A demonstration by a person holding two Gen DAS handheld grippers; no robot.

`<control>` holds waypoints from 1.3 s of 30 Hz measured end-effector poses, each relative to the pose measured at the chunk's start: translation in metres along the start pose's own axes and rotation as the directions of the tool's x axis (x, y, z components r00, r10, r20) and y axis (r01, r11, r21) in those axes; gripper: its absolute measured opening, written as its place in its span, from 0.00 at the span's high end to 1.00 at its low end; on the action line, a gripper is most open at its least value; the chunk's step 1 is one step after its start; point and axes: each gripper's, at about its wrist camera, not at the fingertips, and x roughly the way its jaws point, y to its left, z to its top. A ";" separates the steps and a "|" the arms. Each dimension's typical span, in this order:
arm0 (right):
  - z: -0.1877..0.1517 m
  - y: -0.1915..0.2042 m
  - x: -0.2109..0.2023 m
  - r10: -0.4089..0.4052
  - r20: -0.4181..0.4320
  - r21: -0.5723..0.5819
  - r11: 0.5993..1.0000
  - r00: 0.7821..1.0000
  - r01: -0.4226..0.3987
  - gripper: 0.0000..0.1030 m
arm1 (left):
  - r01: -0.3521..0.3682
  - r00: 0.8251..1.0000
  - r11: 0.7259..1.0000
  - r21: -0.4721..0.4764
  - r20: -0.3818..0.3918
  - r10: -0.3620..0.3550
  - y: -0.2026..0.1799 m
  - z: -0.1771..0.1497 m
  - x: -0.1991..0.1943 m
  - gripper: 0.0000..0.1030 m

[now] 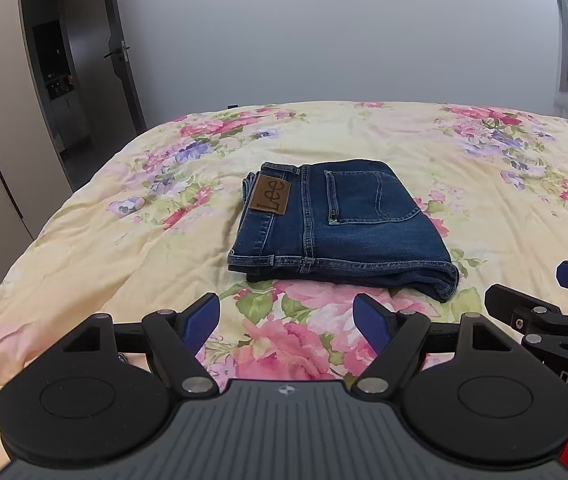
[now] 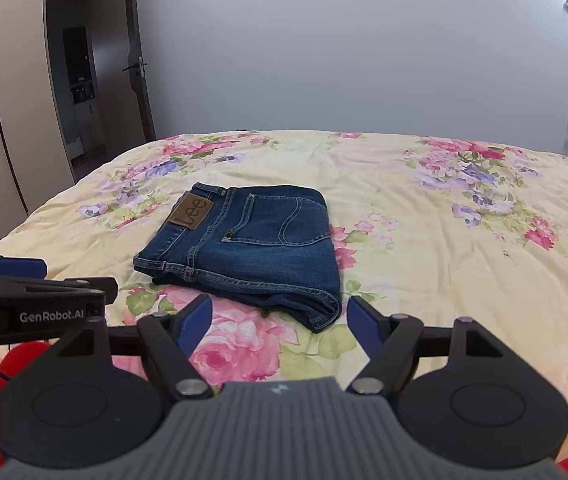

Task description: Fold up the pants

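Nearest in each wrist view: own gripper, black linkage w/ blue pads. Left gripper (image 1: 286, 322) jaws spread wide, nothing between them, touching nothing; only the flowered quilt (image 1: 104, 248) shows in the gap. Right gripper (image 2: 279, 320) likewise: jaws spread wide, empty, pads clear of the fabric. The two sit side by side at the near edge of the bed; right one pokes into the left view at the right edge, left one into the right view at the left edge. Bit of red cloth at the bottom corners, can't tell what it is. Just past the jaws: jeans (image 1: 340, 224), dark blue, folded into a compact rectangle, lying flat on the quilt, roughly mid-bed. Waistband side faces left, tan Lee patch (image 1: 271, 195) up top-left, back pocket facing up, folded edge along the near side w/ a hem corner sticking out near-right. Jeans apart from both grippers, near corner close to the right one's gap. Beyond: rest of quilt, grey wall, open door (image 2: 132, 60) far left, wardrobe panels beside it, curtain far right.
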 end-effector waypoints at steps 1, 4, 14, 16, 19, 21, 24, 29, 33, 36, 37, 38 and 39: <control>0.000 0.000 0.000 0.000 0.001 0.001 1.000 1.000 0.000 0.31 | 0.001 1.000 1.000 0.001 0.001 -0.001 0.000 0.000 0.000 0.14; 0.000 0.000 0.000 0.000 -0.001 0.001 1.000 1.000 0.000 0.31 | 0.003 1.000 1.000 0.003 0.001 -0.003 0.000 0.001 -0.001 0.14; -0.001 0.001 -0.001 0.002 0.002 0.000 1.000 1.000 -0.002 0.31 | 0.004 1.000 1.000 0.003 0.005 -0.004 -0.001 0.003 -0.003 0.14; -0.001 0.001 -0.001 0.000 0.003 0.000 1.000 1.000 0.000 0.31 | 0.001 1.000 1.000 0.006 0.005 -0.001 -0.002 0.003 -0.004 0.14; 0.000 0.000 -0.002 0.002 0.005 0.001 1.000 1.000 -0.002 0.31 | 0.001 1.000 1.000 0.008 0.005 -0.002 -0.002 0.004 -0.004 0.14; 0.001 0.000 -0.003 0.002 0.007 0.001 1.000 1.000 -0.002 0.31 | 0.002 1.000 1.000 0.009 0.006 -0.002 -0.002 0.004 -0.004 0.14; 0.001 -0.001 -0.004 0.003 0.008 0.001 1.000 1.000 -0.003 0.31 | 0.001 1.000 1.000 0.009 0.006 -0.001 -0.002 0.004 -0.004 0.14; 0.001 -0.001 -0.005 0.002 0.009 0.002 1.000 1.000 -0.002 0.31 | 0.001 1.000 1.000 0.011 0.007 -0.001 -0.002 0.004 -0.005 0.14; 0.002 -0.001 -0.006 0.001 0.011 0.005 1.000 1.000 -0.001 0.31 | 0.002 1.000 1.000 0.011 0.007 -0.002 -0.003 0.004 -0.005 0.14; 0.002 -0.001 -0.006 0.000 0.011 0.005 1.000 1.000 0.000 0.31 | -0.001 1.000 1.000 0.016 0.006 0.001 -0.003 0.005 -0.006 0.14; 0.002 -0.001 -0.006 0.000 0.011 0.004 1.000 1.000 0.000 0.31 | 0.000 1.000 1.000 0.016 0.006 0.000 -0.003 0.005 -0.006 0.14; 0.002 -0.001 -0.006 -0.001 0.010 0.004 1.000 1.000 0.001 0.31 | 0.000 1.000 1.000 0.016 0.006 0.000 -0.003 0.005 -0.006 0.14; 0.002 -0.001 -0.006 -0.001 0.010 0.005 1.000 1.000 0.001 0.30 | -0.001 1.000 1.000 0.016 0.007 0.001 -0.003 0.005 -0.006 0.14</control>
